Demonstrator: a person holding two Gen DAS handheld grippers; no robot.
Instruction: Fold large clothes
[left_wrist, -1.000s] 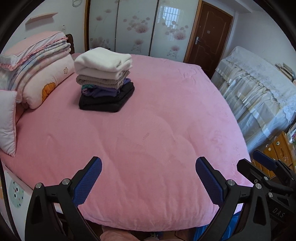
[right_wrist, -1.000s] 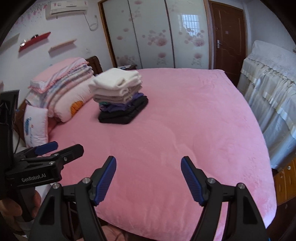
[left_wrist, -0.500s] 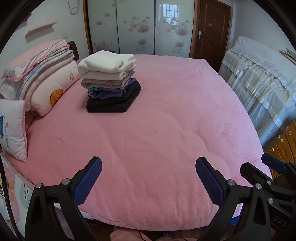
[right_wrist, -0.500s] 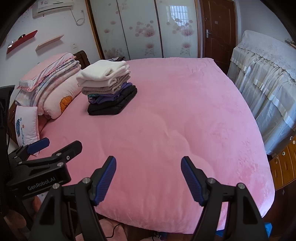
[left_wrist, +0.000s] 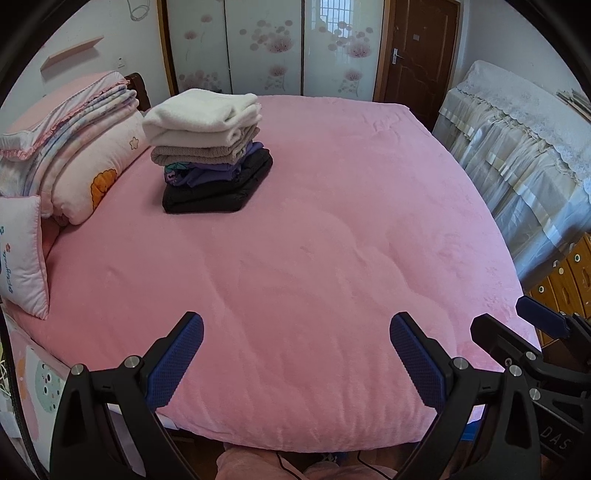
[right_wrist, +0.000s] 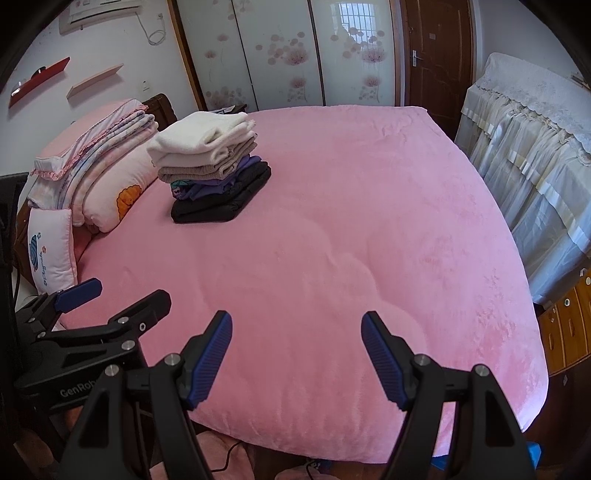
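Task appears largely complete: a neat stack of folded clothes, white on top down to black (left_wrist: 212, 155), sits at the far left of the pink plush bedspread (left_wrist: 314, 258), beside striped pink pillows (left_wrist: 74, 147). No unfolded garment is visible. Left gripper (left_wrist: 295, 363) and right gripper (right_wrist: 296, 360) hang released and empty above the near edge. Nothing obstructs.

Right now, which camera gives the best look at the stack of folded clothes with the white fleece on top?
The left wrist view: the stack of folded clothes sits nearer the picture's centre, showing white, beige, purple and black layers edge-on. The right wrist view shows the same stack from farther right, its layers equally distinguishable but slightly smaller.
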